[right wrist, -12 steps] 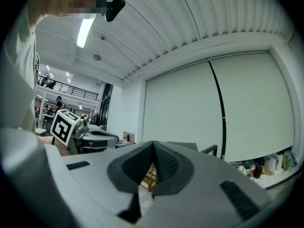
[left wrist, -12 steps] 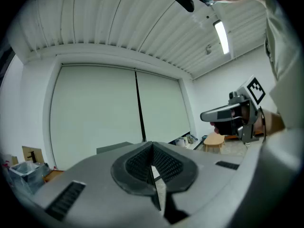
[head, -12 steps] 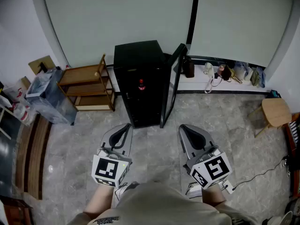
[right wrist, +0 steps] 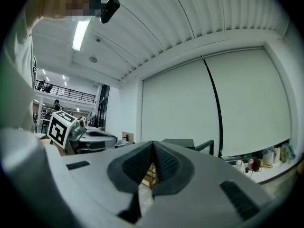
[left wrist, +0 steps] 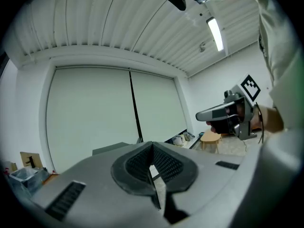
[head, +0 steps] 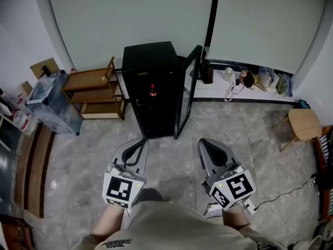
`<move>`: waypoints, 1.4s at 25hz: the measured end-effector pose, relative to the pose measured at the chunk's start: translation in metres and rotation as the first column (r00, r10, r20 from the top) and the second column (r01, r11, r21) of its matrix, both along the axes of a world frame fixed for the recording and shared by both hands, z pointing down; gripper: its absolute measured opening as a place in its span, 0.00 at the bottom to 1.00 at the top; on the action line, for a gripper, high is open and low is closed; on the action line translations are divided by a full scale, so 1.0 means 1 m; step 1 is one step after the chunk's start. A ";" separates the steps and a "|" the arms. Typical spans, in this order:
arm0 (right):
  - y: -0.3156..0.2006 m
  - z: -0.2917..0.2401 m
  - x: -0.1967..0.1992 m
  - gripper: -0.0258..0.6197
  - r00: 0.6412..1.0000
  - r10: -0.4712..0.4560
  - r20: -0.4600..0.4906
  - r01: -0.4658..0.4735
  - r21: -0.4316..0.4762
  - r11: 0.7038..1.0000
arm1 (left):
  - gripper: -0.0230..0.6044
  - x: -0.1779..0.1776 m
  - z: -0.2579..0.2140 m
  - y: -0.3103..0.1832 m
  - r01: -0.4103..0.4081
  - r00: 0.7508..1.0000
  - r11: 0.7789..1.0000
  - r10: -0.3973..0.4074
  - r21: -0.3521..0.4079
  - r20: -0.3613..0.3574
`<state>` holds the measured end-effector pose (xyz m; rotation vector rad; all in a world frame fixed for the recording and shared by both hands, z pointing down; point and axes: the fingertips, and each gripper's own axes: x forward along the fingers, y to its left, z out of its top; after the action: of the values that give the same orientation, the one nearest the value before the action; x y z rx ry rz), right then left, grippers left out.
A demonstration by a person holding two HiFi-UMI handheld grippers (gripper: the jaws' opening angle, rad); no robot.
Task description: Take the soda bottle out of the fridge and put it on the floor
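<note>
A black mini fridge (head: 152, 87) stands against the far wall with its door (head: 186, 90) swung open to the right. Inside it a soda bottle (head: 152, 91) with a red cap stands on a shelf. My left gripper (head: 139, 142) and right gripper (head: 206, 143) hang side by side over the floor, well short of the fridge. Both are shut with nothing between their jaws. In the left gripper view the left gripper (left wrist: 153, 148) points up at the wall, and the right gripper (left wrist: 228, 113) shows to its right. The right gripper (right wrist: 153, 147) points likewise.
A wooden shelf unit (head: 97, 94) stands left of the fridge, with a clear plastic bin (head: 52, 108) beside it. Small items line a low ledge (head: 244, 90) at the back right. A wooden stool (head: 304, 124) and a power strip with cable (head: 256, 206) lie on the right.
The head view has shifted slightly, so the fridge sits a little higher and further left. Both grippers stay shut in about the same place.
</note>
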<state>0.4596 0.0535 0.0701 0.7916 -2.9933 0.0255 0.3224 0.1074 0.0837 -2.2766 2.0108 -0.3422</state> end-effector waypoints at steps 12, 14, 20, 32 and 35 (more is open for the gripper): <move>-0.016 0.023 -0.008 0.03 0.997 -0.007 -0.076 0.008 0.020 1.000 | 0.05 -0.011 0.014 -0.027 -0.004 1.000 1.000 0.004 -0.021 0.013; -0.022 0.026 -0.016 0.03 0.996 -0.011 -0.084 0.012 0.014 1.000 | 0.05 -0.017 0.017 -0.033 -0.001 1.000 1.000 0.001 -0.020 0.002; -0.049 0.035 -0.050 0.03 0.994 -0.029 -0.110 0.029 0.003 1.000 | 0.05 -0.050 0.024 -0.057 0.016 1.000 1.000 -0.017 -0.026 -0.015; -0.145 0.055 -0.154 0.03 0.986 -0.025 -0.165 0.021 -0.029 0.999 | 0.05 -0.151 0.045 -0.147 0.022 0.999 0.998 -0.024 -0.065 -0.041; -0.171 0.062 -0.192 0.03 0.981 -0.014 -0.193 0.006 -0.041 0.999 | 0.05 -0.182 0.048 -0.171 0.000 0.998 0.997 -0.004 -0.075 -0.061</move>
<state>0.2680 -0.1171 0.1321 0.7292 -2.8045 0.0084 0.1407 -0.0637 0.1314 -2.3571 2.0628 -0.3589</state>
